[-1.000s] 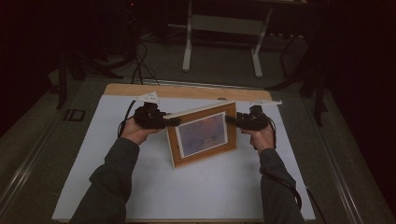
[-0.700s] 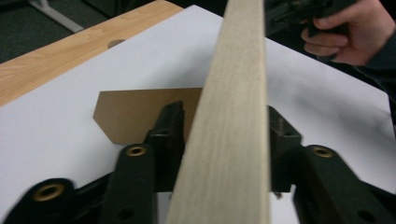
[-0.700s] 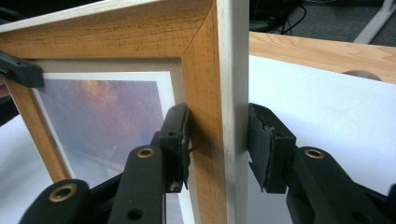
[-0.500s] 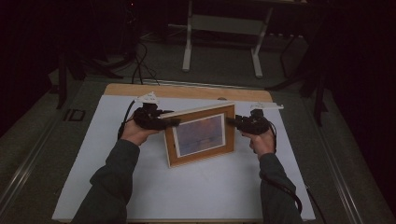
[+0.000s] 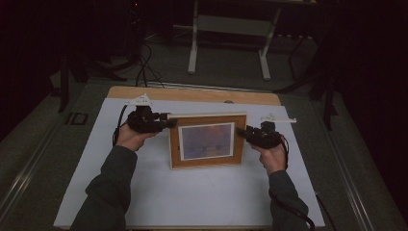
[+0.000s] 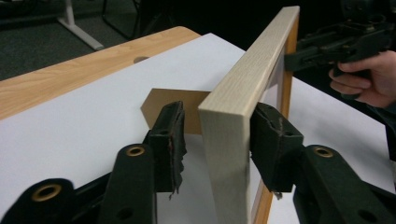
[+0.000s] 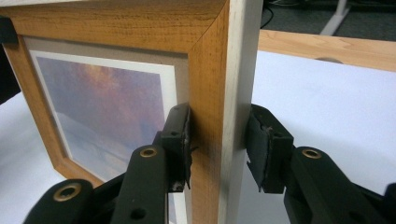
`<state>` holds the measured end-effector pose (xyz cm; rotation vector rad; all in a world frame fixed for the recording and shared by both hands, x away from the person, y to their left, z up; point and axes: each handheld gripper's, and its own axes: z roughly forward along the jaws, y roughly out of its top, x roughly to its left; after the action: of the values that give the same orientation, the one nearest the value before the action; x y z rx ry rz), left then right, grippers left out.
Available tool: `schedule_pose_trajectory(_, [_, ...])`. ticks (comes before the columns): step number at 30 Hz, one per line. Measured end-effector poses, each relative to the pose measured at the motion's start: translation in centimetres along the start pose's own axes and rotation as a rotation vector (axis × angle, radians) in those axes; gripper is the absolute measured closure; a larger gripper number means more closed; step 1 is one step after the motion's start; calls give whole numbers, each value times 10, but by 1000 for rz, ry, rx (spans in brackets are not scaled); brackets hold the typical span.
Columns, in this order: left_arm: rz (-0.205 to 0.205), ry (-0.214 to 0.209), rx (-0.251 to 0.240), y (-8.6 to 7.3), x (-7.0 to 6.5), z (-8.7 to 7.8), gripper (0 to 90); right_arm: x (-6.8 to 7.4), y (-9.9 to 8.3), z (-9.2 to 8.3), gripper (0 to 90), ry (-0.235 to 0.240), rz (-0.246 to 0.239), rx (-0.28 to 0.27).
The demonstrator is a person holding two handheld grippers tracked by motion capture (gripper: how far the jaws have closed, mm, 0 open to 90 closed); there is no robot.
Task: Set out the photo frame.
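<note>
Picture frame (image 5: 208, 141) upright on the white sheet (image 5: 144, 192), a gripper at each side.

The left gripper (image 6: 219, 140) straddles one top corner: one pad touches the front, the other stands off the back, after its jaws just narrowed a little. The right gripper (image 7: 217, 135) presses both pads on the opposite edge. A brown stand (image 6: 175, 109) props the back.

White sheet (image 5: 192, 192) on wooden table (image 5: 192, 93); metal stand (image 5: 231, 24) behind, cables (image 5: 144, 67) on floor.
</note>
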<state>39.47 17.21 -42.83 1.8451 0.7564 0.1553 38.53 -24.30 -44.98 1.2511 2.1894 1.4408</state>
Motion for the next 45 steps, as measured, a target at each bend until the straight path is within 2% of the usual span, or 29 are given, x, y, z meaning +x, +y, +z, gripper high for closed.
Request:
schedule_pose_trajectory(4, [-1, -9, 0, 0, 1, -1, 654, 5, -3, -3, 623, -17, 11, 4])
schedule_pose_trajectory(11, [-9, -11, -1, 0, 3, -2, 661, 12, -6, -7, 625, -23, 15, 11])
schedule_pose_trajectory(24, [-14, -15, 0, 0, 3, -1, 661, 13, -7, -10, 626, -15, 30, 23])
schedule_pose_trajectory(38, [-31, -22, 2, -3, 1, -2, 660, 12, -4, -11, 617, -3, -10, 53])
schedule_pose_trajectory(45, [-54, -40, 5, -4, 1, -5, 672, 11, -3, -9, 617, -1, 1, 54])
